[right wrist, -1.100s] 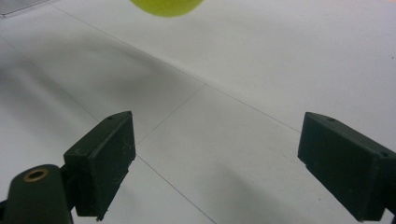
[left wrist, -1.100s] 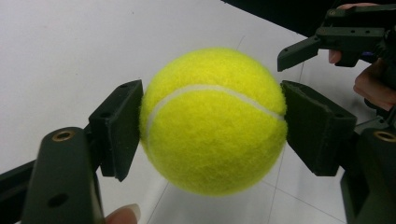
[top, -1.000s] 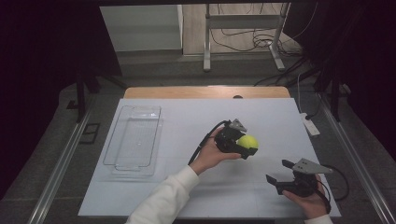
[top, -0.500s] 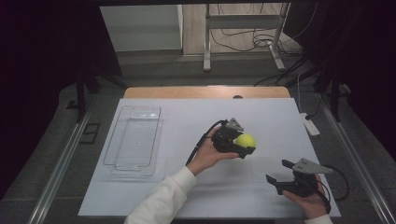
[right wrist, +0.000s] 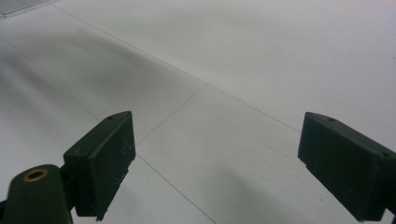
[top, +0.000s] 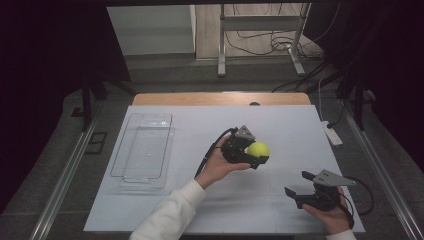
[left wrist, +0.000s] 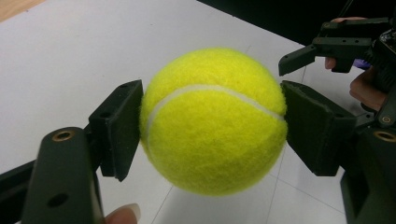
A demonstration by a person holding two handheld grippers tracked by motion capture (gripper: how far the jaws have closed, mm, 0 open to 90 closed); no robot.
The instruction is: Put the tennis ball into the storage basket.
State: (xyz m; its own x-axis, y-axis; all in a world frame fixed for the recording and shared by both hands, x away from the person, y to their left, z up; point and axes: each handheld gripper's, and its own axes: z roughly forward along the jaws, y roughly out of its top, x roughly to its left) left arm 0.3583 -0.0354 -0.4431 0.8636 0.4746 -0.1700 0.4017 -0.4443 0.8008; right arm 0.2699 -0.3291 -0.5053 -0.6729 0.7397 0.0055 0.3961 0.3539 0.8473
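The fuzzy yellow-green tennis ball [top: 258, 149] was clamped between the two black jaws of the left gripper [top: 250, 152], held clear above the white table [top: 280, 120], with the clear rectangular plastic tray [top: 143, 150] lying well apart to that gripper's left and so likely the nearer hand's place for it. The right gripper [top: 302, 187] rested near the table's near right corner, jaws wide and holding nothing. The left gripper view showed both pads pressing the ball's sides and bare table beneath, while the high view alone showed the tray.

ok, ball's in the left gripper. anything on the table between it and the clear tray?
Nothing visible. The tennis ball sits clamped in the left gripper; the white tabletop between it and the clear tray is bare. The right gripper is on the opposite side.
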